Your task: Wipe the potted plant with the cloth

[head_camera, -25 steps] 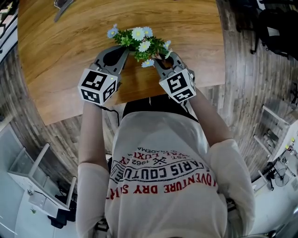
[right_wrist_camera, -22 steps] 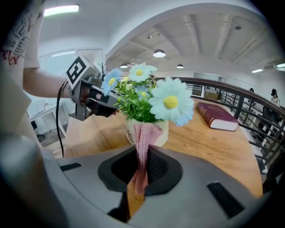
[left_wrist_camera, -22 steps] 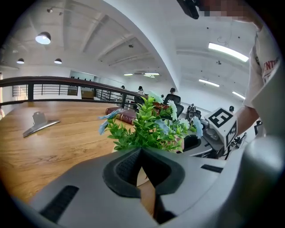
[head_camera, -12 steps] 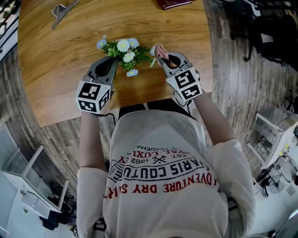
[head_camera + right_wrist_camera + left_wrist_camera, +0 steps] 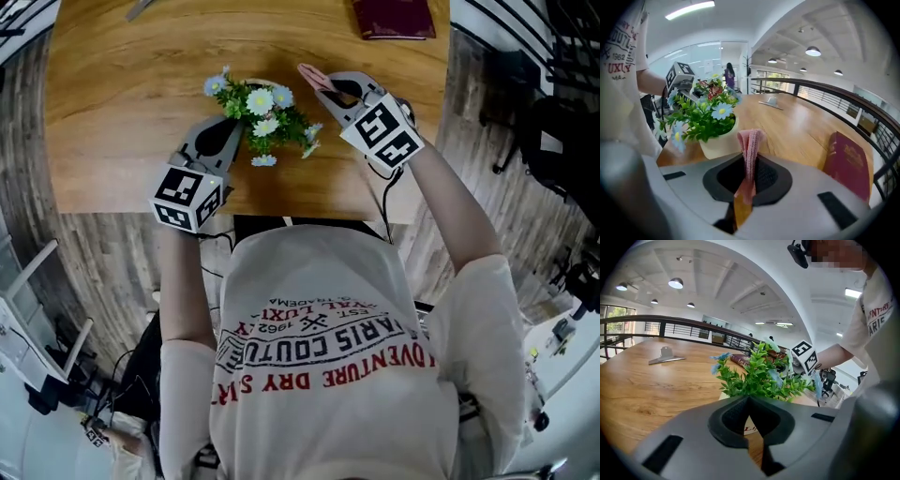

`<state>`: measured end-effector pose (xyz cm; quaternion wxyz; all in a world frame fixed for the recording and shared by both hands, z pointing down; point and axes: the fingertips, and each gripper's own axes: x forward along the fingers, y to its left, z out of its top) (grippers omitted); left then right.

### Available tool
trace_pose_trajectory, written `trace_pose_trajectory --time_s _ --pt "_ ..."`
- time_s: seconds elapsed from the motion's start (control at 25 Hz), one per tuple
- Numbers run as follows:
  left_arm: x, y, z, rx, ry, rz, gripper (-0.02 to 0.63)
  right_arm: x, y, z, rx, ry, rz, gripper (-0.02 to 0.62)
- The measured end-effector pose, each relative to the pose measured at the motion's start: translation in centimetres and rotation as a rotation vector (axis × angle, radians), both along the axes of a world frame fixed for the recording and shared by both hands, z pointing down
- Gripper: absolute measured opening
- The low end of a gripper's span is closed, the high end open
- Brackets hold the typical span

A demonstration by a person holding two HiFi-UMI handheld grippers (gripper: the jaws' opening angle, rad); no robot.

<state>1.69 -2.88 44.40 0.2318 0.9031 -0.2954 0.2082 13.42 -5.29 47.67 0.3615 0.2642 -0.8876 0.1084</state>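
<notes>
The potted plant, green leaves with white and pale blue flowers in a cream pot, stands near the front edge of the wooden table. My left gripper is shut with nothing between its jaws, its tips against the plant's left side; in the left gripper view the foliage fills the space just past the tips. My right gripper is shut on the folded pink cloth, whose end sticks out past the tips. It hovers to the right of the plant, clear of the leaves.
A dark red book lies on the table beyond the right gripper, also seen as the book. A metal clip lies far off at the back left. The table's front edge runs just under both grippers, against the person's body.
The right gripper has drawn away from the plant to the right with the cloth and rolled. The left gripper has stayed beside the plant, turning slightly.
</notes>
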Motion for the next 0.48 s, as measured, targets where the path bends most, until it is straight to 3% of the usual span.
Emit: trace_pose_trajectory --time_s 0.28,0.48 --pt "0.0 -0.3 -0.1 -0.011 -0.002 0.002 0.014 -4.3 -3.6 0.1 -0.023 -0.012 -0.279 0.043" --pt "0.0 -0.3 -0.3 -0.02 0.017 -0.015 0.014 -6.0 -3.7 1.9 0.006 0.101 -0.517 0.043"
